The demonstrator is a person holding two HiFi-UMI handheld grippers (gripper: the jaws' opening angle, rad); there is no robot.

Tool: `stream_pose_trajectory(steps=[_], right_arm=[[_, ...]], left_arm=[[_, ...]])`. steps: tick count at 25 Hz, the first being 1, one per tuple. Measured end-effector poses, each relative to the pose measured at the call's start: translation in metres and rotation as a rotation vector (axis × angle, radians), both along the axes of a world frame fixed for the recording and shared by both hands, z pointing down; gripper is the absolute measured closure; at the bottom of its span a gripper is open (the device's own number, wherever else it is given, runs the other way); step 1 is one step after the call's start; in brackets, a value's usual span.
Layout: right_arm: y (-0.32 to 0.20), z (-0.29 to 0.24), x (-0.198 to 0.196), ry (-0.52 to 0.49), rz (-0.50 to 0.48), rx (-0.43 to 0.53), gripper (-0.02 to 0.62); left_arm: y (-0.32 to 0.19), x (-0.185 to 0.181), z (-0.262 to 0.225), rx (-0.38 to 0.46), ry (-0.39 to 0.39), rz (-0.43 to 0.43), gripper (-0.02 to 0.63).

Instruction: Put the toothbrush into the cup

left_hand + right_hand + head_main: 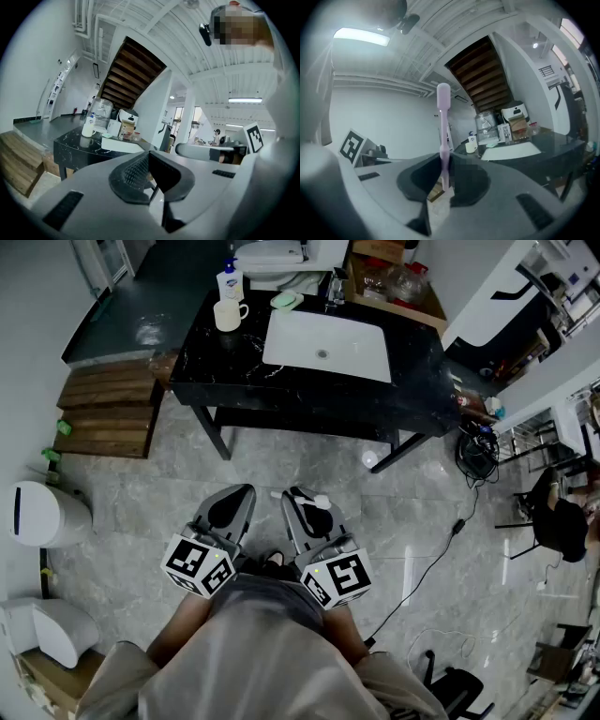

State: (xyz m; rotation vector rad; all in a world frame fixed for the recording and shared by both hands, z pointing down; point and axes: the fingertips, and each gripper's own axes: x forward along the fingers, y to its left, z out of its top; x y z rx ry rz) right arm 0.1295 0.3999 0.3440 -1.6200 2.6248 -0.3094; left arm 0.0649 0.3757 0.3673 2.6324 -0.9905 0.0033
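A pale lilac toothbrush [443, 126] stands upright between the jaws of my right gripper [443, 165], which is shut on its handle. In the head view its white head [322, 502] pokes out beside the right gripper [298, 495]. My left gripper [242, 491] hangs beside it, close in front of the person's body, its pads [136, 171] closed with nothing between them. The white cup [228, 315] stands far ahead, on the left end of the black marble counter [225, 362]. It also shows small in both gripper views: cup [87, 130], cup [472, 146].
A white sink basin [323, 345] sits in the counter, with a soap bottle [230, 279] and a green soap dish [286, 300] behind the cup. Wooden steps [108, 409] lie to the left and a white bin [37, 514] at the left edge. Cables [441, 554] trail over the floor at the right.
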Motion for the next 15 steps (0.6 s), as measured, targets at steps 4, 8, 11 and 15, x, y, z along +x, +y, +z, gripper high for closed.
stream_pose_trajectory(steps=[4, 8, 11, 15], right_arm=[[0.001, 0.006, -0.004, 0.008, -0.001, -0.030, 0.538], [0.004, 0.009, -0.009, -0.004, -0.013, -0.036, 0.538], [0.006, 0.012, -0.015, -0.004, -0.034, -0.040, 0.538], [0.005, 0.018, -0.019, -0.024, -0.052, -0.057, 0.538]], left_arm=[[0.003, -0.005, 0.000, 0.007, -0.006, -0.010, 0.597], [0.007, -0.013, 0.002, 0.000, -0.016, -0.018, 0.597], [0.012, -0.020, 0.006, -0.013, -0.026, -0.029, 0.597], [0.016, -0.028, 0.017, -0.052, -0.046, -0.034, 0.597]])
